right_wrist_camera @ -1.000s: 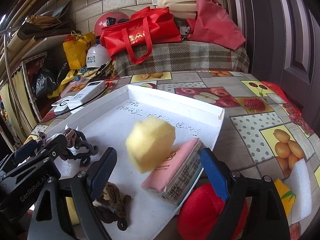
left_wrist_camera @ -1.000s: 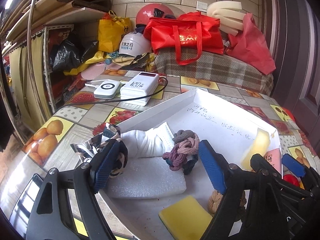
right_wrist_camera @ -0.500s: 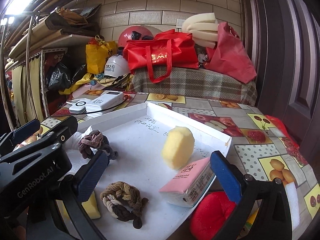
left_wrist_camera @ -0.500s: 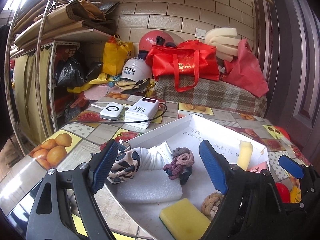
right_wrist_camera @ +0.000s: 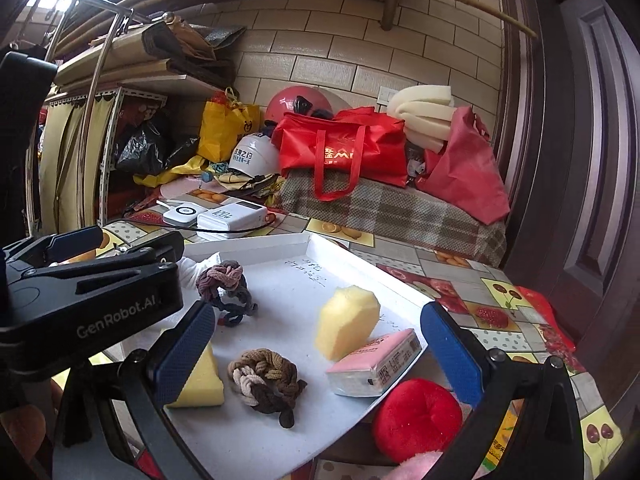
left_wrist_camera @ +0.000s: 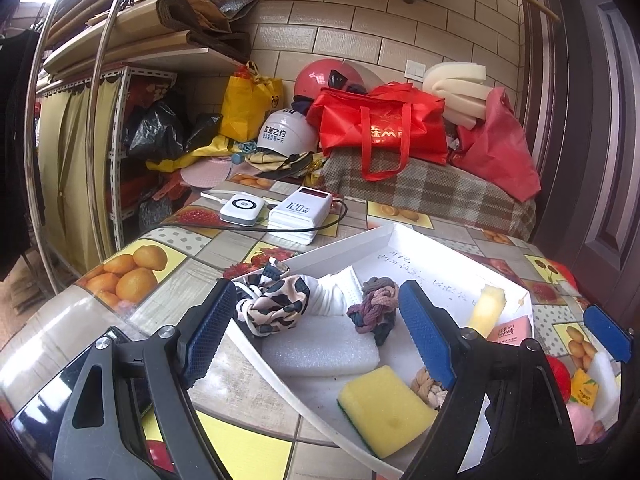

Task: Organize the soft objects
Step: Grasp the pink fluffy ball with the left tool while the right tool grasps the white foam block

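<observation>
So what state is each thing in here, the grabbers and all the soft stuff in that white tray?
Left gripper: open, holding nothing.
Right gripper: open, holding nothing.
White tray: flat on the table, partly filled.
Yellow sponge block: upright in the tray, leaning on the pink pack.
Pink pack: lying at the tray's edge.
Brown braided tie: loose in the tray.
Red plush: outside the tray.

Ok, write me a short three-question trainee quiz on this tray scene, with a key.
1. True or false: the pink wrapped tissue pack lies inside the white shallow tray.
2. Multiple choice: what does the pale yellow foam chunk lean against? A the pink pack; B the brown braided rope knot; C the red plush ball.
3. Fill in: both the left gripper and the right gripper are ____ and hold nothing.

Key: 1 true; 2 A; 3 open.
</observation>
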Demonstrator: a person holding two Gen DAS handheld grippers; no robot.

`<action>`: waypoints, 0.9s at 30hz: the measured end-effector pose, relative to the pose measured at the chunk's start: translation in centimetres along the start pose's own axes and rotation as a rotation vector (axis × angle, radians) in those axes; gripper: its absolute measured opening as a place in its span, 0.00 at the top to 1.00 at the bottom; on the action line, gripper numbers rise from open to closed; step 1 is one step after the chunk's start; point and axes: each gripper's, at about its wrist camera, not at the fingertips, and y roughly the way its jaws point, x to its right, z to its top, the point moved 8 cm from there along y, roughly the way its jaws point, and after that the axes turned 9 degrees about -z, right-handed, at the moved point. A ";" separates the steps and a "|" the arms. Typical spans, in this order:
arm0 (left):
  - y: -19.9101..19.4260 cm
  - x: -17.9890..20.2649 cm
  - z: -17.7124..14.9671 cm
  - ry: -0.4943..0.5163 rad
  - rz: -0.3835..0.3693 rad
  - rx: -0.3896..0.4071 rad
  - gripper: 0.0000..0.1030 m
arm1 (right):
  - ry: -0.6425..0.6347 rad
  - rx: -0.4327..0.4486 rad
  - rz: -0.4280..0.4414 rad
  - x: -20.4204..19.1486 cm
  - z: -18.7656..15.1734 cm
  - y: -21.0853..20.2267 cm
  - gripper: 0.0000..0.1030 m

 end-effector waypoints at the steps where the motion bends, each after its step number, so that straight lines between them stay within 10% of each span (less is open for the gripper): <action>1: -0.3 0.0 0.0 0.000 0.005 0.006 0.18 | -0.009 0.002 -0.001 -0.1 -0.1 -0.3 0.00; 11: -1.4 0.5 -1.6 -0.083 -0.056 -0.041 0.18 | 0.026 -0.020 0.045 3.2 -2.1 -3.0 0.00; 21: -2.3 6.4 -2.4 0.042 -0.262 -0.063 0.18 | 0.227 -0.179 -0.057 15.0 -7.1 -3.6 0.00; 27: -3.9 12.1 -3.5 0.301 -0.361 -0.045 0.18 | 0.427 -0.284 -0.050 21.7 -10.4 -3.1 0.00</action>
